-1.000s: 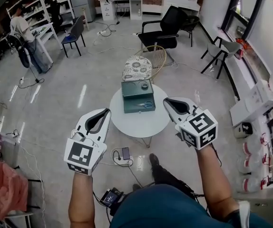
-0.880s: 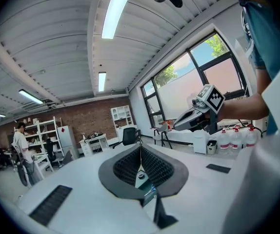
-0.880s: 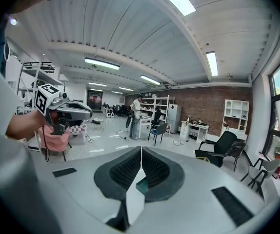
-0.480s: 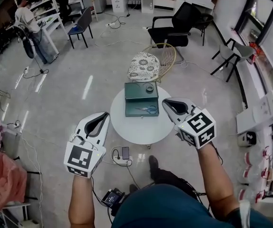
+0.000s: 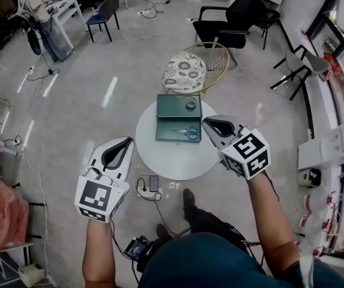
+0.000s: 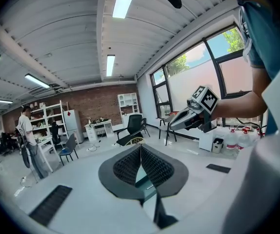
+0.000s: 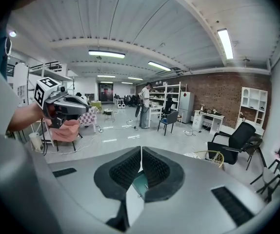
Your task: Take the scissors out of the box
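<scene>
An open green box (image 5: 178,117) lies on a small round white table (image 5: 178,155). The scissors (image 5: 186,133), with blue handles, rest in the box's near half, and a roll of tape (image 5: 190,103) sits in its far half. My right gripper (image 5: 208,122) is shut and empty, with its tips over the table's right side, just right of the scissors. The left gripper (image 5: 126,141) is also shut and empty, over the floor to the left of the table. In each gripper view the pads meet: left gripper (image 6: 141,149), right gripper (image 7: 141,152). A sliver of green shows below them.
A wicker chair (image 5: 191,71) with a patterned cushion stands right behind the table. A power strip and a phone (image 5: 150,186) lie on the floor at the table's near edge. Black chairs (image 5: 235,23) stand further back. A person (image 5: 35,14) stands at the far left by shelves.
Both grippers have moved forward and down toward the table. The right one now reaches over the table's edge beside the box. Both stay shut.
</scene>
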`<state>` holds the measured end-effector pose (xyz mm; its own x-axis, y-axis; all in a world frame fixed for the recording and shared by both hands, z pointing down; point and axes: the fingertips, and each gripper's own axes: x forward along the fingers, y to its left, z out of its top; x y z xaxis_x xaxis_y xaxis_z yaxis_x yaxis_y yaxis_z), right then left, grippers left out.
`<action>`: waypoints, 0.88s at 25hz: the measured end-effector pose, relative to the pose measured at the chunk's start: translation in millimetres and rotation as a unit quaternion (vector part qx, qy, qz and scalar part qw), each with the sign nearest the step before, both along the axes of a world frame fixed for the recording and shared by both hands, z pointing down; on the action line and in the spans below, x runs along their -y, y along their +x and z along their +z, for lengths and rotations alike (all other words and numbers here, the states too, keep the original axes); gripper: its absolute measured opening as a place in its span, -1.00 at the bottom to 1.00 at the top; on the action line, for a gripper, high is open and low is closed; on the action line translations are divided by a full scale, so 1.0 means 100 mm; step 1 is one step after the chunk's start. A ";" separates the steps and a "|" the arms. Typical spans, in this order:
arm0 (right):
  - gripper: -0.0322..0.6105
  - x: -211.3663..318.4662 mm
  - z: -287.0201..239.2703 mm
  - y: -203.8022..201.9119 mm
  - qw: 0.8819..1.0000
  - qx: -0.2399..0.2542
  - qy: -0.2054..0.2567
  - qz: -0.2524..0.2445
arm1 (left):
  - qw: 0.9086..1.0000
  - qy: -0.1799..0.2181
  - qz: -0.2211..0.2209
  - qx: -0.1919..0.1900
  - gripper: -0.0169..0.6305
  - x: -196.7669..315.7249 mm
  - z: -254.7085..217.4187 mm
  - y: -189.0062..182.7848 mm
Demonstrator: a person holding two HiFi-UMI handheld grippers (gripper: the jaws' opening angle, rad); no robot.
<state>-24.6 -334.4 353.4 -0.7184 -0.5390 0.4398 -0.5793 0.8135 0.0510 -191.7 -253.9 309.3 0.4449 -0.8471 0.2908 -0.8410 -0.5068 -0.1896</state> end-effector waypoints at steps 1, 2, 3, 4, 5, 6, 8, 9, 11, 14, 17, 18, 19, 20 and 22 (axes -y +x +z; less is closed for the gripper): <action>-0.78 0.06 0.04 -0.01 1.000 -0.003 -0.002 -0.004 | 1.000 -0.003 -0.003 -0.001 -0.89 0.05 0.03 -0.01; -0.78 0.11 0.08 -0.02 1.000 -0.005 -0.005 -0.007 | 1.000 -0.006 -0.005 -0.002 -0.89 0.09 0.06 -0.02; -0.78 0.16 0.13 -0.04 1.000 -0.009 -0.008 -0.011 | 1.000 -0.009 -0.007 -0.003 -0.89 0.13 0.10 -0.04; -0.78 0.20 0.19 -0.06 1.000 -0.013 -0.012 -0.014 | 1.000 -0.012 -0.010 -0.004 -0.89 0.17 0.14 -0.05; -0.78 0.24 0.25 -0.07 1.000 -0.016 -0.016 -0.017 | 1.000 -0.014 -0.012 -0.006 -0.89 0.21 0.18 -0.07; -0.78 0.29 0.31 -0.09 0.999 -0.020 -0.018 -0.019 | 1.000 -0.016 -0.014 -0.006 -0.89 0.24 0.22 -0.10; -0.78 0.38 0.44 -0.12 0.999 -0.027 -0.024 -0.026 | 1.000 -0.021 -0.020 -0.008 -0.89 0.31 0.30 -0.13; -0.78 0.42 0.50 -0.13 0.999 -0.031 -0.026 -0.029 | 0.999 -0.024 -0.023 -0.011 -0.89 0.34 0.34 -0.14; -0.78 0.50 0.65 -0.16 0.998 -0.041 -0.032 -0.037 | 0.999 -0.027 -0.026 -0.020 -0.89 0.40 0.42 -0.16; -0.78 0.63 0.87 -0.22 0.996 -0.059 -0.041 -0.050 | 0.999 -0.036 -0.032 -0.023 -0.89 0.49 0.57 -0.23; -0.78 0.74 1.09 -0.29 0.994 -0.077 -0.048 -0.064 | 0.998 -0.047 -0.039 -0.028 -0.89 0.56 0.71 -0.28; -0.78 0.77 1.16 -0.31 0.993 -0.082 -0.052 -0.069 | 0.997 -0.050 -0.041 -0.031 -0.89 0.57 0.76 -0.30; -0.78 0.79 1.24 -0.33 0.992 -0.087 -0.056 -0.074 | 0.997 -0.053 -0.042 -0.033 -0.89 0.58 0.81 -0.31; -0.78 0.80 1.32 -0.35 0.991 -0.093 -0.060 -0.079 | 0.997 -0.057 -0.045 -0.035 -0.89 0.59 0.87 -0.32; -0.78 0.84 1.50 -0.39 0.988 -0.105 -0.066 -0.091 | 0.996 -0.068 -0.054 -0.033 -0.89 0.61 0.97 -0.36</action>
